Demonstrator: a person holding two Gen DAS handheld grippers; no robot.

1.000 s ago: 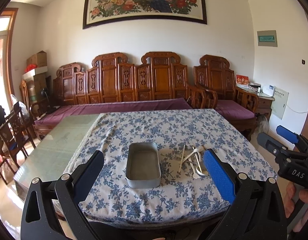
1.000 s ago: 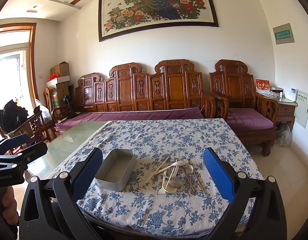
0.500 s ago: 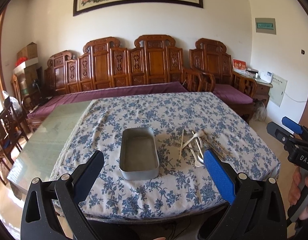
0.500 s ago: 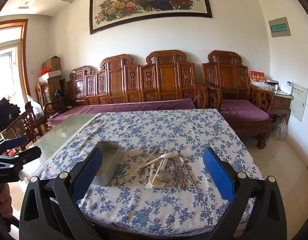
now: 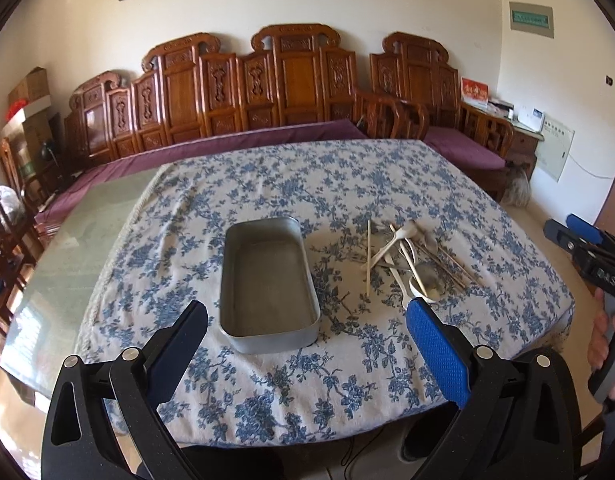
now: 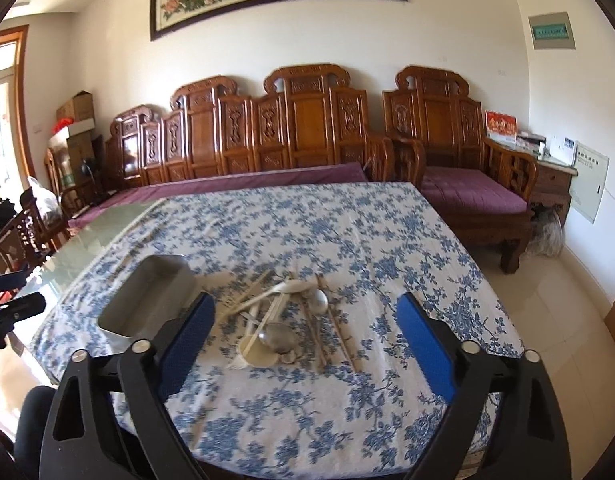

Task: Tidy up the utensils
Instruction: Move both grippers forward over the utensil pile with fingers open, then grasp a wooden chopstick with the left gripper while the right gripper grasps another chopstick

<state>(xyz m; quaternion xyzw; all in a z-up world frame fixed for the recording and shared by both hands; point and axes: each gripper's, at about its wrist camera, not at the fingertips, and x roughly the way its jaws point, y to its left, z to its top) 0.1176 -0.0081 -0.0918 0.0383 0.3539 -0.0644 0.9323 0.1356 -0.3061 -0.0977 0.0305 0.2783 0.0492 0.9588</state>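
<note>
Lying tangled just right of the metal tray (image 5: 269, 282) on the desk (image 5: 267, 392), the utensil pile (image 6: 285, 320) looks light, stiff, slippery; pinch one handle mid-length. Both hand-held grippers, left (image 5: 307, 344) and right (image 6: 305, 336), hover spread, empty.

Legible text: only partial white lettering, approx. "D S", on the black body of the right gripper (image 5: 578, 233), left wrist view. Red card (image 6: 501, 123) on side cabinet and green wall sign (image 6: 551, 32): characters too small to read.
</note>
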